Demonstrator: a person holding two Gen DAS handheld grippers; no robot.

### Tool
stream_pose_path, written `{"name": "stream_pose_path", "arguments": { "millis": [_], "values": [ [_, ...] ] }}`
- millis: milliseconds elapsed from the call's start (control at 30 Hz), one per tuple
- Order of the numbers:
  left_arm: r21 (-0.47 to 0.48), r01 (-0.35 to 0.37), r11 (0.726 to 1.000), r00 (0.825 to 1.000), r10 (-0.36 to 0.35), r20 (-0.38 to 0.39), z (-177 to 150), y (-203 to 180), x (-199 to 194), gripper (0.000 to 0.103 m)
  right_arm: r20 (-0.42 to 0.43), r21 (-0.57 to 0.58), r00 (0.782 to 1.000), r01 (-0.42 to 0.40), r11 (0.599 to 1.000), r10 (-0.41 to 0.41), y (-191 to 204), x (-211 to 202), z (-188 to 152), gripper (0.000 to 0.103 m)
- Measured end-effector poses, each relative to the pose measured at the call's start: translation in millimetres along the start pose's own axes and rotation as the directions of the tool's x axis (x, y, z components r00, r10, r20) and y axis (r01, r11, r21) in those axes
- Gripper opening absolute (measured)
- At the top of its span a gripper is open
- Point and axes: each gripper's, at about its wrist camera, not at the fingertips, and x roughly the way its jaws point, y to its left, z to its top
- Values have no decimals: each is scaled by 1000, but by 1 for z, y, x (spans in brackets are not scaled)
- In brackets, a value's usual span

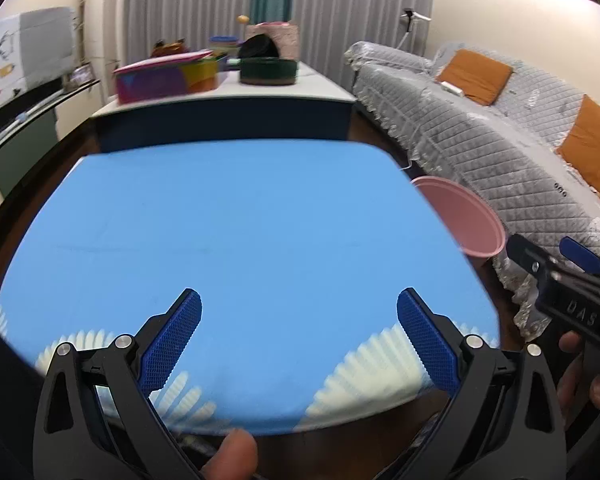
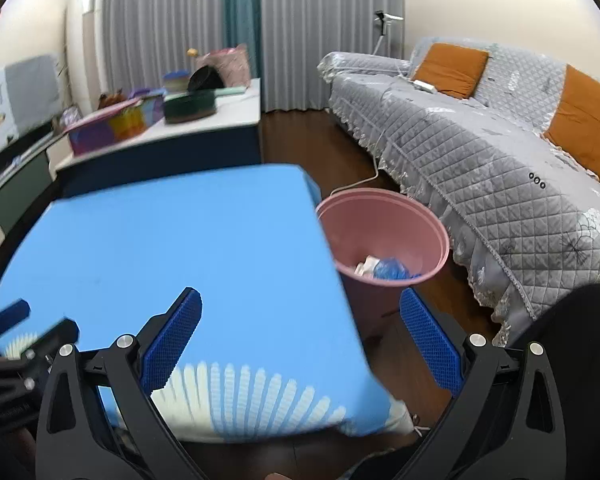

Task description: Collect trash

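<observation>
Left gripper [image 1: 299, 336]: jaws spread wide, nothing between them; hung over the near edge of the tabletop [image 1: 236, 220].
Right gripper [image 2: 300, 340]: jaws likewise wide apart and empty; straddled the tabletop's right edge, left finger over the blue cloth, right finger over the floor.
Tabletop: blue cover with a white fan pattern at the near edge; no loose trash could be seen on it in either view.
Bin [image 2: 384, 236]: pink, round, open at the top, on the floor just beside the tabletop's right edge, between tabletop and sofa [image 2: 500, 160].
Trash [image 2: 388, 269]: crumpled blue piece and a pale scrap, lying in the bottom of the bin.
Key relation: bin lay ahead and to the right of both grippers, below tabletop level; its mouth faced up.
Nearer hand: right, judged; its right finger sat almost under the bin's near rim in its own view, while the left wrist view had the bin [image 1: 460, 216] out at the far right past the tabletop corner.
Long axis: none to speak of; the bin is round, the trash crumpled.
Task state, judged: likely done or nearly so, unless trash lay outside both views.
</observation>
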Motion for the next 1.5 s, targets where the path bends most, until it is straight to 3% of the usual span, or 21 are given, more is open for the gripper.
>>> {"name": "stream_pose_path", "arguments": {
  "millis": [300, 700, 1500],
  "values": [
    [-31, -46, 998, 999, 47, 17, -7, 15, 6, 95, -4, -30, 1000, 9, 1000, -9, 10, 11, -4, 98],
    [-16, -48, 999, 996, 49, 73, -7, 13, -4, 95, 34, -41, 999, 2, 999, 0, 15, 2, -4, 98],
    [-16, -53, 998, 997, 54, 53, -11, 13, -2, 95, 35, -51, 999, 2, 999, 0, 17, 2, -3, 98]
  ]
}}
